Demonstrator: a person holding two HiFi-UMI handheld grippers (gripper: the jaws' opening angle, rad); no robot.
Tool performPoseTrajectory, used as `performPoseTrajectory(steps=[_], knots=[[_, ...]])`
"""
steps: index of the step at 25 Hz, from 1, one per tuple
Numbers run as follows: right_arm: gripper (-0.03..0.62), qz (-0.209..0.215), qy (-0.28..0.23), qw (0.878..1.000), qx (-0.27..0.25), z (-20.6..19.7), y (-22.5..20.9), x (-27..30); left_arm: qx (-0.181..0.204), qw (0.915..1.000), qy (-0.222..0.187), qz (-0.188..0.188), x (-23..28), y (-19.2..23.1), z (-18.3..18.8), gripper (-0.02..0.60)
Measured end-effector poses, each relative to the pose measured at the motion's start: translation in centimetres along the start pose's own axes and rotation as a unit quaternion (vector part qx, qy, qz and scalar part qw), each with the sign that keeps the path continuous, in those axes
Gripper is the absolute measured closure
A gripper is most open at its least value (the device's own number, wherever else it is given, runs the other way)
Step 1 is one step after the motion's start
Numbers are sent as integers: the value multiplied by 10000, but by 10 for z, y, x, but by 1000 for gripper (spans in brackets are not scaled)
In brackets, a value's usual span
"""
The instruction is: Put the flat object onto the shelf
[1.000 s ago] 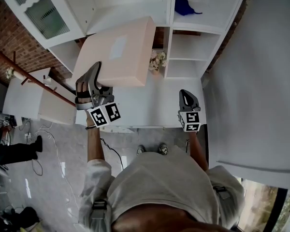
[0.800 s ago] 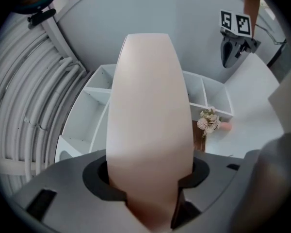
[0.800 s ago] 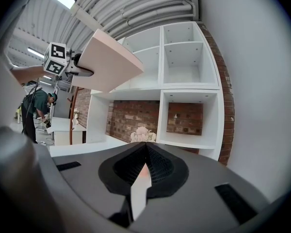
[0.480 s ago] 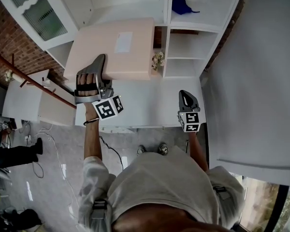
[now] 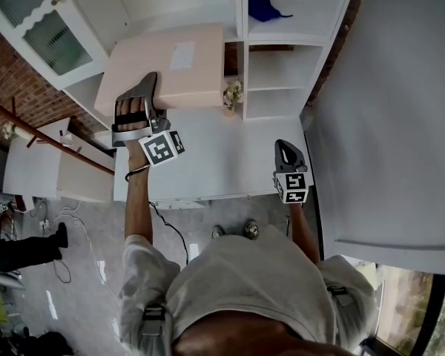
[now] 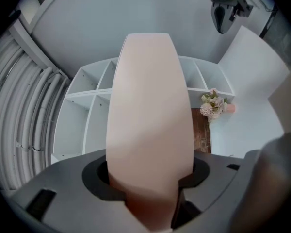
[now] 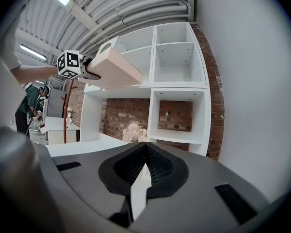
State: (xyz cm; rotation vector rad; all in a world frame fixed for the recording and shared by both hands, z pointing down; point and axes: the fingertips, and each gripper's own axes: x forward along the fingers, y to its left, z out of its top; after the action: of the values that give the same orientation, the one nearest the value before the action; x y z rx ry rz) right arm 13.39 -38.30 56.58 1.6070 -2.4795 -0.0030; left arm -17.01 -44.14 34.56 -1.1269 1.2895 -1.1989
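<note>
The left gripper point(image 5: 142, 99) clamps one edge of the flat pink box point(image 5: 174, 73), raised in front of the white shelf unit point(image 5: 285, 47), while the right gripper point(image 5: 285, 151), jaws together and empty, hovers over the white counter point(image 5: 222, 158).

White surface point(image 5: 222, 162) lies bare before the shelf unit point(image 5: 282, 73), so there is open passage. A small flower bunch point(image 5: 231, 93) stands at the foot of its divider. In the right column, two lower bays are open and a blue object point(image 5: 265, 7) sits in the bay above. The raised pink flat box point(image 5: 170, 69) blocks the left bays. A grey wall point(image 5: 400, 124) closes off the right side.
</note>
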Motion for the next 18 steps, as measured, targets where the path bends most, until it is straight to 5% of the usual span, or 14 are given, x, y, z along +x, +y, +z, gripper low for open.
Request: performPoseTrajectory(steps=[18], knots=[[565,-251,19,9996,86,-5,-20,-4,88,9992,106,-368,80,-5,3,301]])
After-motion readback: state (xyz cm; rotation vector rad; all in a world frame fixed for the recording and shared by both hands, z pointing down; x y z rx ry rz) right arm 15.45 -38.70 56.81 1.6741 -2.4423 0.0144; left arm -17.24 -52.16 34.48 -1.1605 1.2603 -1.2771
